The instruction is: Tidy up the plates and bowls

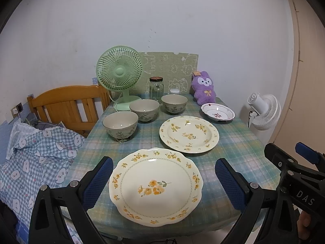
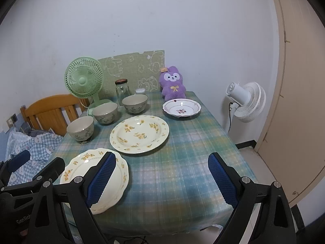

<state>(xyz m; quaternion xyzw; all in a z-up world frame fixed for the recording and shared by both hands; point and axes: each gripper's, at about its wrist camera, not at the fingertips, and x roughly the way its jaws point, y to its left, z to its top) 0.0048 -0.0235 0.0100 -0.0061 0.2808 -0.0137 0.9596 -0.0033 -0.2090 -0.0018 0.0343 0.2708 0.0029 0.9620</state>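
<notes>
The left gripper (image 1: pixel 162 181) stands with its jaws wide apart, framing the scalloped cream ceramic plate with yellow flowers (image 1: pixel 156 186) at the table's near edge; nothing held. The right gripper (image 2: pixel 162 180) is likewise spread and empty over the green plaid tablecloth (image 2: pixel 172 174). Risks, as judged: glazed rim slipping from the pads; plate pushed off the near edge; three grey floral bowls (image 1: pixel 144 109) knocked in passing.

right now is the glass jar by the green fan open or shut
Shut. A dark lid sits on top of the glass jar, which stands upright on the table beside the green fan. It looks empty.
</notes>
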